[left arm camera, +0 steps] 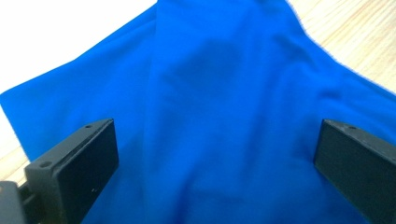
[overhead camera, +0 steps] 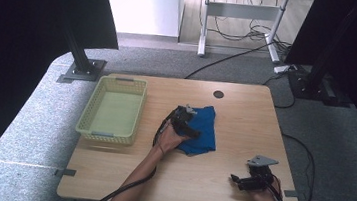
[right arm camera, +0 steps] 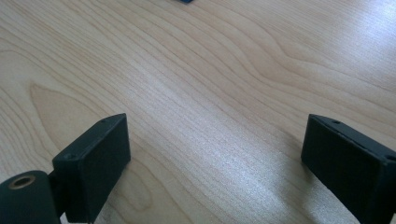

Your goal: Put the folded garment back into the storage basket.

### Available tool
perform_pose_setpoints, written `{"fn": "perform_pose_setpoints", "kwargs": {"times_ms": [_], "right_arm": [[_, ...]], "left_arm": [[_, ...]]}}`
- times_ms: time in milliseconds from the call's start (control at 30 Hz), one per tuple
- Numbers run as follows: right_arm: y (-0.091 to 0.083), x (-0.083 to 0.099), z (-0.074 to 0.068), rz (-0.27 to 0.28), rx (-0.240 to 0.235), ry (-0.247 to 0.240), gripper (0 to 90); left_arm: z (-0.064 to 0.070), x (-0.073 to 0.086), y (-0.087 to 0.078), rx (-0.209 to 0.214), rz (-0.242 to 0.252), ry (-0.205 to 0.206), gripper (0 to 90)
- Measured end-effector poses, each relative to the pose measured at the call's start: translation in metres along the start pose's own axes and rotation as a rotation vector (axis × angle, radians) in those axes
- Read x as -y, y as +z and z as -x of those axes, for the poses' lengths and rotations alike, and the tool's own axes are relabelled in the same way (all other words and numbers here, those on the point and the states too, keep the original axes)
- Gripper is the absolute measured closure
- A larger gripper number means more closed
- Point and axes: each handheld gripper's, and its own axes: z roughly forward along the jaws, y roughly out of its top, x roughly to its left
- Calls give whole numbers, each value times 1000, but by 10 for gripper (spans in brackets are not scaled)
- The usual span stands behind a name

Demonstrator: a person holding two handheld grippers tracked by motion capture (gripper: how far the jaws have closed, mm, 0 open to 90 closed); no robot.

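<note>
Grey carpet surrounds your light wooden table (overhead camera: pixel 235 111), with a blue cloth (overhead camera: pixel 202 133) lying near its middle.

From the high view you can see what the gripper views leave out: a pale yellow-green basket (overhead camera: pixel 114 109) standing at the table's left side, well apart from the cloth, a small dark round disc (overhead camera: pixel 218 94) near the far edge, and cables on the floor beyond. Your left gripper (overhead camera: pixel 184 121) rests over the cloth's left part; its own view shows the jaws spread wide with rumpled blue fabric (left arm camera: pixel 224 116) between them, not pinched. Your right gripper (overhead camera: pixel 251 181) sits near the table's front right corner, well apart from the cloth, jaws equally wide over bare wood grain (right arm camera: pixel 210 93), holding nothing. No writing or label is readable anywhere.
</note>
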Motion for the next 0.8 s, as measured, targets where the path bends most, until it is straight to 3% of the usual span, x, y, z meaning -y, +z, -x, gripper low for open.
{"fn": "perform_pose_setpoints", "kwargs": {"times_ms": [167,333,467,733,800], "right_arm": [[0,0,0,0,0,0,79],[0,0,0,0,0,0,79],[0,0,0,-1,0,-1,79],[0,0,0,0,0,-1,80],[0,0,0,-1,0,0,80]], "left_arm": [[-1,-1,4,17,-5,-15,5],[-1,1,1,20,17,-20,73],[0,3,-2,23,42,-27,229],[-2,2,-8,61,45,-50,685],[-2,2,-8,61,42,-44,711]]}}
